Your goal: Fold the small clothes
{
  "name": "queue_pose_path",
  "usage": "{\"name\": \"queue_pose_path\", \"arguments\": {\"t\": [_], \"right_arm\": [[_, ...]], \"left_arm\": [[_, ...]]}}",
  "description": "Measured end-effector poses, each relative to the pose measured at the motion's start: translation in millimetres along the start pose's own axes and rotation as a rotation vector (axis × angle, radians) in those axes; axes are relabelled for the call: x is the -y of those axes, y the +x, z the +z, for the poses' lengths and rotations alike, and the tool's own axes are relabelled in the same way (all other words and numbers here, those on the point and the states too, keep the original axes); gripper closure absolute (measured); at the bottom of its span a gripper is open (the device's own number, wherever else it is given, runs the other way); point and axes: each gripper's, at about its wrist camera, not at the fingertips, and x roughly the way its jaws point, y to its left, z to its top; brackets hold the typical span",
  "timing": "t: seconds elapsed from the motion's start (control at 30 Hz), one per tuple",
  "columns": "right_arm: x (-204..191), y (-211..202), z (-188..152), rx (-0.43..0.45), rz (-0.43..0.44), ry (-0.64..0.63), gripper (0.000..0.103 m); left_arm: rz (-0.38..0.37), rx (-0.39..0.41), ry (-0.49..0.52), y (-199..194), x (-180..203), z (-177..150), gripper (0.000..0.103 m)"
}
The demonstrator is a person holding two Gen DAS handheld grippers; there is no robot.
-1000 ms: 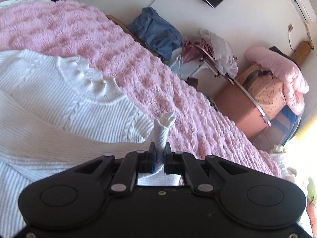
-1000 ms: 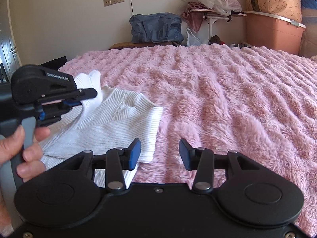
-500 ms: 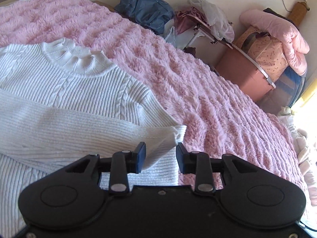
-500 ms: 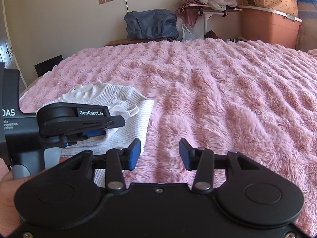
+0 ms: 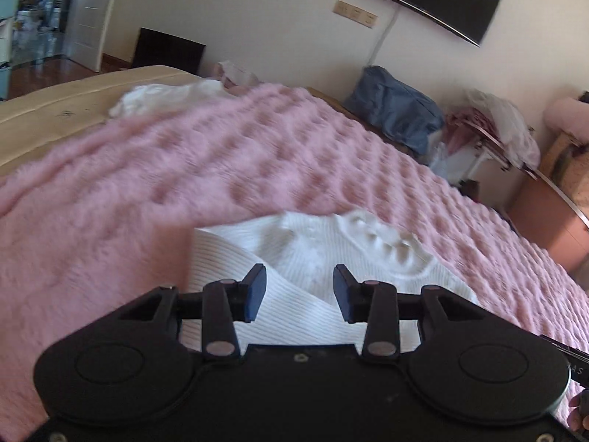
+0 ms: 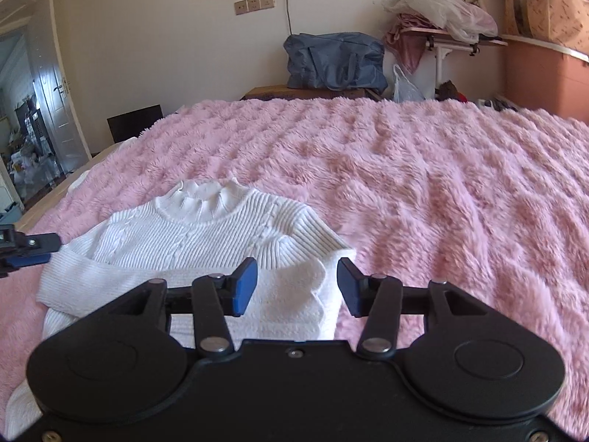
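Observation:
A small white knit sweater (image 6: 206,235) lies flat on the pink fluffy blanket (image 6: 423,184), collar away from me, with a sleeve folded across its body. It also shows in the left wrist view (image 5: 324,254). My right gripper (image 6: 297,287) is open and empty, just above the sweater's near right side. My left gripper (image 5: 299,296) is open and empty, above the sweater's left part; its fingertips (image 6: 33,248) show at the left edge of the right wrist view.
A second white garment (image 5: 165,97) lies at the far edge of the blanket on the beige mattress (image 5: 55,110). Beyond the bed stand a blue bag (image 6: 335,60), a small table piled with clothes (image 6: 441,18) and a pink storage box (image 6: 545,73).
My left gripper let go of the white sleeve, opened, and swung to the sweater's left side. The right gripper moved in over the sweater, still open.

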Motion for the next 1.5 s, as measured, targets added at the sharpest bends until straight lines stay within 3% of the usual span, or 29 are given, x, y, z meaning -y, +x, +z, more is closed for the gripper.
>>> {"name": "queue_pose_path", "arguments": {"t": [0.17,0.33,0.43,0.77,0.87,0.97,1.13,1.3,1.33,1.5], "right_arm": [[0.1,35.8,8.5,-0.082,-0.002,-0.018,0.054],[-5.2,53.1,1.4,-0.129,-0.04,-0.045,0.062],[-5.8,57.6,-2.1,-0.152,-0.015,-0.036,0.091],[7.2,43.1,-2.1,-0.049,-0.106,-0.014,0.095],[17.7,51.9,-4.6,-0.081,-0.098,0.04,0.095],[12.4,58.9,-12.9,-0.102,-0.109,-0.002,0.095],[9.3,60.0,-21.7,-0.114,-0.126,-0.002,0.095],[10.6,48.8,-16.5,-0.1,-0.147,0.037,0.092],[10.8,42.3,-14.0,-0.079,-0.145,0.051,0.087],[-2.3,8.5,-9.6,-0.003,-0.084,0.036,0.087]], "left_arm": [[0.038,0.002,-0.07,4.4,-41.4,14.1,0.062],[0.021,-0.026,-0.076,21.0,-38.7,11.0,0.062],[0.014,-0.043,-0.074,34.6,-32.9,5.6,0.062],[-0.022,-0.016,-0.045,53.2,-3.1,6.1,0.061],[-0.018,-0.036,-0.042,71.7,-3.2,6.0,0.061],[0.009,-0.066,-0.019,99.0,-9.3,4.2,0.061],[-0.011,-0.096,-0.023,126.5,-23.1,1.2,0.06],[-0.059,-0.072,-0.053,101.2,-24.8,14.1,0.06],[-0.07,-0.058,-0.048,88.0,-23.3,16.1,0.06],[-0.121,-0.033,0.021,42.7,-17.4,12.2,0.059]]}}
